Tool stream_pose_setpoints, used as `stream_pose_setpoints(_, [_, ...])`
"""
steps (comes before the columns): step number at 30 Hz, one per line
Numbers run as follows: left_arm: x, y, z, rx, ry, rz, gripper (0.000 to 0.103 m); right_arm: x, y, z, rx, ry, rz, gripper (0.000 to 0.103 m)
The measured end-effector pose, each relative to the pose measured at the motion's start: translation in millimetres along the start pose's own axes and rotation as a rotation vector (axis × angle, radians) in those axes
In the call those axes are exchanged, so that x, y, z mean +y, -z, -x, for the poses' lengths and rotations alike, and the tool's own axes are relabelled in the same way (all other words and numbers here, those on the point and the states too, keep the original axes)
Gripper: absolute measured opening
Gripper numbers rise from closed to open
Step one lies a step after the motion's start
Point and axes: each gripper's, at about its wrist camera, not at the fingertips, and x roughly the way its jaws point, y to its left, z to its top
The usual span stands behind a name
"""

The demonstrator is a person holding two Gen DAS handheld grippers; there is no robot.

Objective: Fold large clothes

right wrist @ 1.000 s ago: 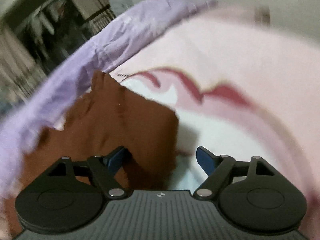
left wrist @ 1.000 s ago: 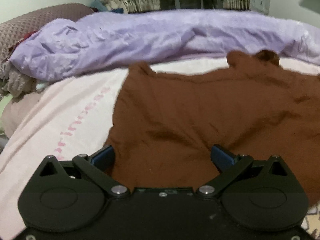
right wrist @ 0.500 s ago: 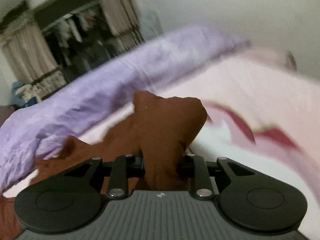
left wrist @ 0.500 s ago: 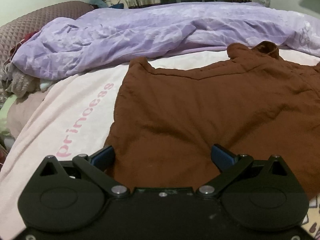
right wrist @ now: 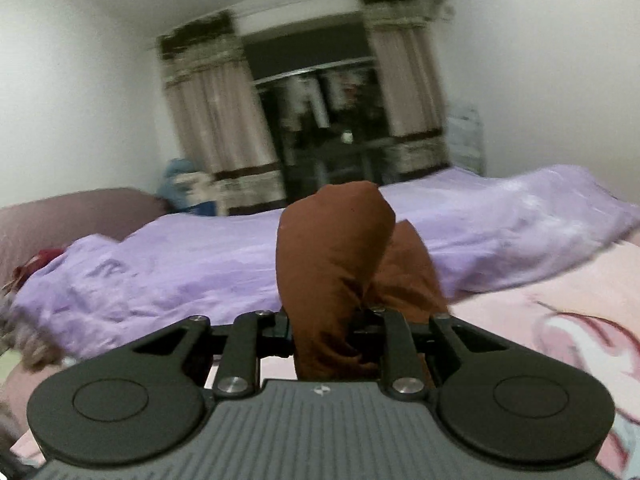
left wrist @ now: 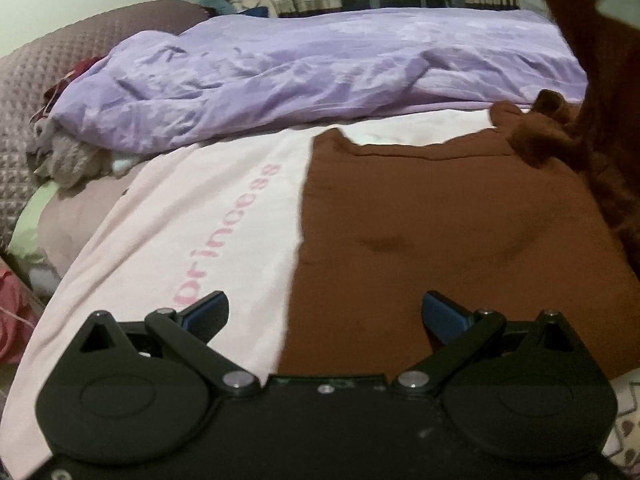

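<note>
The brown shirt (left wrist: 460,232) lies flat on the pink bed sheet (left wrist: 192,216), one part raised, pinched in the right claw (right wrist: 332,336). The left claw (left wrist: 324,312) hangs spread over its hem. Behind it lies a purple blanket (left wrist: 320,72).

Brown garment (left wrist: 460,220), lilac duvet (left wrist: 320,76), pale pink sheet (left wrist: 192,208) with pink "princess" lettering (left wrist: 228,236).
</note>
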Motion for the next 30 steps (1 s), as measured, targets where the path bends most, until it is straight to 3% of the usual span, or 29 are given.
stream_pose_setpoints(4, [18.7,7.9,-0.4,0.010,-0.007,0.041,0.103,42.7,17.8,-3.2,0.035,-0.079,0.053,0.024])
stream_pose_setpoints(14, [46.3,37.2,-4.2,0.052,-0.003,0.123,0.103,109.3,83.9,7.2,0.202,-0.171,0.150,0.024])
stream_pose_setpoints(18, [52.4,47.7,-7.8,0.064,0.023,0.168,0.103,120.3,116.2,-5.1,0.299,-0.173,0.184,0.024])
stream_pose_setpoints(20, [49.2,51.7,-10.6,0.077,-0.001,0.170,0.103,116.4,132.2,-9.8,0.339,-0.181,0.157,0.024])
stream_pose_setpoints(25, [51.9,53.7,-3.9,0.070,0.015,0.218,0.103,129.7,126.7,-2.4,0.318,-0.201,0.230,0.034])
stream_pose_setpoints(27, [53.3,52.3,4.6,0.067,0.008,0.236,0.103,132.1,116.3,11.6,0.311,-0.226,0.269,0.046])
stream_pose_setpoints(30, [57.7,48.4,31.5,0.020,0.020,0.257,0.103,129.6,93.0,33.5,0.285,-0.273,0.273,0.054])
